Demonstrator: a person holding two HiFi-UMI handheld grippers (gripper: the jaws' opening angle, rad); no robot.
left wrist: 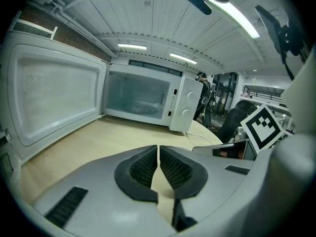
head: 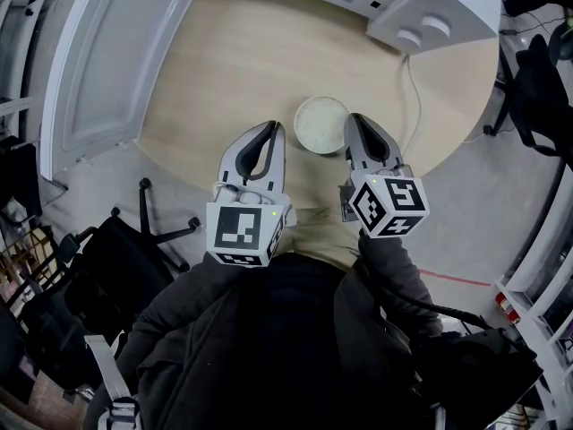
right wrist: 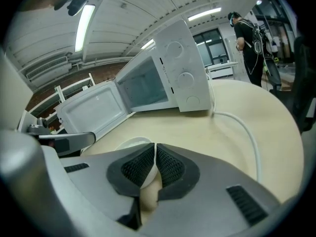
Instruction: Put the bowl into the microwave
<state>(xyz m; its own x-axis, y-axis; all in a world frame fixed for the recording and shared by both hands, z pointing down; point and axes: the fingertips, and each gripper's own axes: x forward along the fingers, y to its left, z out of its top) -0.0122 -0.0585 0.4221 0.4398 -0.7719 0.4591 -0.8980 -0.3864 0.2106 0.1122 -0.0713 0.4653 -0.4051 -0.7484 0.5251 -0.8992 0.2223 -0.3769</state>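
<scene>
A pale, shallow bowl (head: 320, 124) sits on the round wooden tabletop (head: 242, 61), near the edge closest to the person and well apart from the microwave (head: 434, 7) at the far side. The microwave's door (head: 112, 65) hangs wide open to the left, and its white cable (head: 410, 88) runs across the wood to the right of the bowl.

The left gripper (head: 274, 128) hovers just left of the bowl. Its fingers (left wrist: 143, 167) are closed together with nothing between them; only bare tabletop shows through the slit.

The right gripper (head: 355, 122) sits just beside the bowl's right rim. Its fingers (right wrist: 170, 166) are also pressed together. In the right gripper view the bowl shows white behind and beneath them, partly through the small gap below the pads, but it does not look clamped
</scene>
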